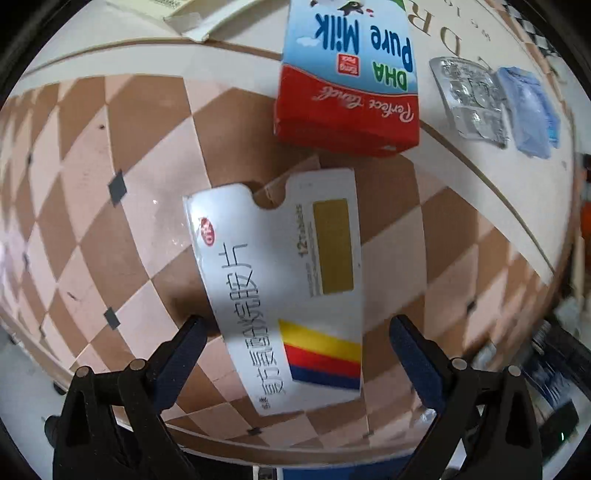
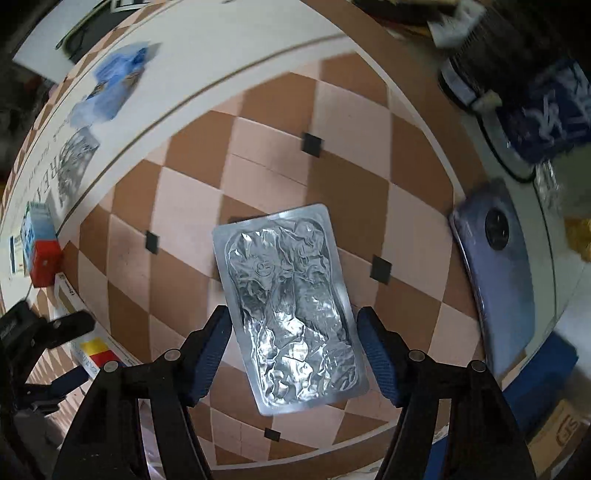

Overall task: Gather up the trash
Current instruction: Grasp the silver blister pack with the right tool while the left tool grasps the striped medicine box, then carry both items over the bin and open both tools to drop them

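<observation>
In the left wrist view my left gripper (image 1: 295,332) is open, its fingers on either side of a flat white medicine box (image 1: 284,291) with yellow, red and blue stripes, lying on the checkered mat. A red and blue milk carton (image 1: 351,81) lies beyond it, with a silver blister pack (image 1: 469,99) and a blue wrapper (image 1: 532,110) to its right. In the right wrist view my right gripper (image 2: 291,332) is open around a crumpled silver blister pack (image 2: 288,310). The left gripper (image 2: 70,325) shows at the left edge over the medicine box (image 2: 96,350).
A checkered mat (image 2: 258,147) covers the table. A blue-grey phone (image 2: 498,266) lies at its right edge. Dark containers and a blue printed object (image 2: 546,114) stand at the upper right. A cardboard piece (image 1: 192,18) lies at the far edge.
</observation>
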`<move>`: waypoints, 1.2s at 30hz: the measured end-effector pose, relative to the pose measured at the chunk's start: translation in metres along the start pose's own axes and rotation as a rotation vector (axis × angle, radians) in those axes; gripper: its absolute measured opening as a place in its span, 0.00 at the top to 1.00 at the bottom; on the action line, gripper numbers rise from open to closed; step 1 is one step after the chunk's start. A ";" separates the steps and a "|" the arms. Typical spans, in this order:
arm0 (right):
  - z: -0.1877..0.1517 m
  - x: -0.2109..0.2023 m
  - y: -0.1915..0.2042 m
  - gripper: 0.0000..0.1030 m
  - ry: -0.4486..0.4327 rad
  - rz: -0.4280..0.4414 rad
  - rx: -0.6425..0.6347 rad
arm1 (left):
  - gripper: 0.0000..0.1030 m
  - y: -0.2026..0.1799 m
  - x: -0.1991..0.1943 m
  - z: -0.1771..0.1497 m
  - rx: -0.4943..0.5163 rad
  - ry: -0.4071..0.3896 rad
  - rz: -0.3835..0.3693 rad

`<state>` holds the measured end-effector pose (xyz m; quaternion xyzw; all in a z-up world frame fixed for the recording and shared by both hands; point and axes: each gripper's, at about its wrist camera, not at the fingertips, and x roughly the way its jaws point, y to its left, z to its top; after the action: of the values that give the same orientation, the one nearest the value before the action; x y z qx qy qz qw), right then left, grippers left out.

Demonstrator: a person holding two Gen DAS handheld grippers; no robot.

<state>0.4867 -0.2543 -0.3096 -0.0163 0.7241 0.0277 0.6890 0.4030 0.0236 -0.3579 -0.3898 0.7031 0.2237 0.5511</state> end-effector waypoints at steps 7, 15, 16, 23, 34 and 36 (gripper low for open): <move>-0.004 0.004 0.008 0.31 -0.029 -0.064 -0.077 | 0.30 -0.017 -0.003 -0.035 0.219 -0.089 0.111; -0.043 0.008 0.037 0.33 0.065 -0.007 -0.185 | 0.30 0.047 -0.001 -0.064 0.491 -0.120 0.188; -0.051 0.009 0.042 0.33 0.078 -0.002 -0.205 | 0.29 0.053 0.000 -0.064 0.483 -0.115 0.180; -0.067 0.015 0.065 0.27 0.057 -0.060 -0.220 | 0.25 0.035 0.008 -0.058 0.450 -0.148 0.172; -0.111 0.010 0.068 0.33 0.005 -0.062 -0.208 | 0.31 0.063 -0.015 -0.078 0.462 -0.212 0.171; -0.125 0.005 0.064 0.34 -0.005 -0.058 -0.210 | 0.31 0.065 -0.021 -0.086 0.478 -0.238 0.176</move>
<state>0.3576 -0.1985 -0.3072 -0.1094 0.7146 0.0836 0.6858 0.3013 0.0051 -0.3204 -0.1574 0.6972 0.1428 0.6847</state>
